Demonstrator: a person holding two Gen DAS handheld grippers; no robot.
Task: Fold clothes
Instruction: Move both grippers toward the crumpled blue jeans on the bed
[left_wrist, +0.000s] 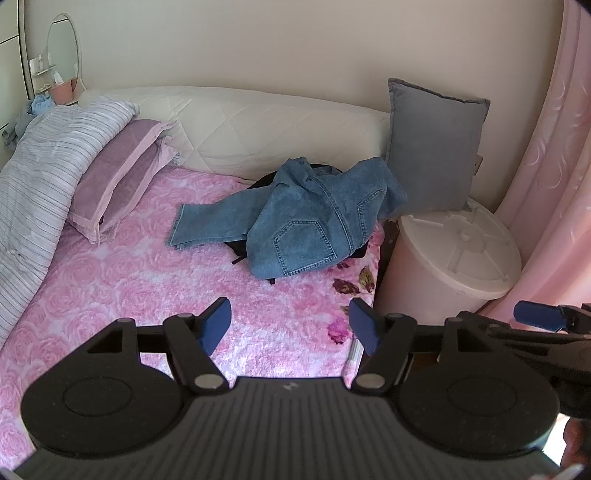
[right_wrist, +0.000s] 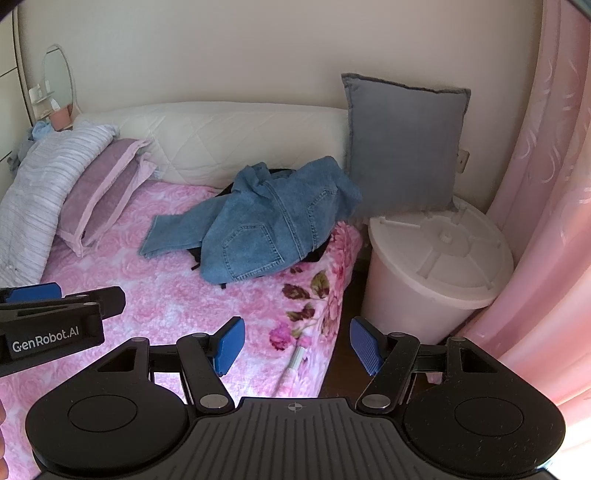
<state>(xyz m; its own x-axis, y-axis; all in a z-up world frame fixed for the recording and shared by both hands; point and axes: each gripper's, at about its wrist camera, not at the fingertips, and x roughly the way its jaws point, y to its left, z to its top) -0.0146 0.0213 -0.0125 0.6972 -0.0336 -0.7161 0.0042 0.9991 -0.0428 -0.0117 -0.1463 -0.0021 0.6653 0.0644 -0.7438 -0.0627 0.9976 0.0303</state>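
Both tongs, left (left_wrist: 290, 325) and right (right_wrist: 297, 345), gape wide and empty above the bed (left_wrist: 147, 280); jeans (left_wrist: 295, 218) lie crumpled over a dark garment (left_wrist: 240, 246), unfolded.

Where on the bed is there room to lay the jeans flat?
The pink blanket lies bare between the jeans, the purple pillow and the open tongs. It is crowded at the headboard end, where the jeans heap over something black, and at the left, under the striped quilt.

Soft daylight, glowing through the pink curtain (right_wrist: 546, 221) on the right, no hard shadows, sharp middle, edges bent round, dark corners.
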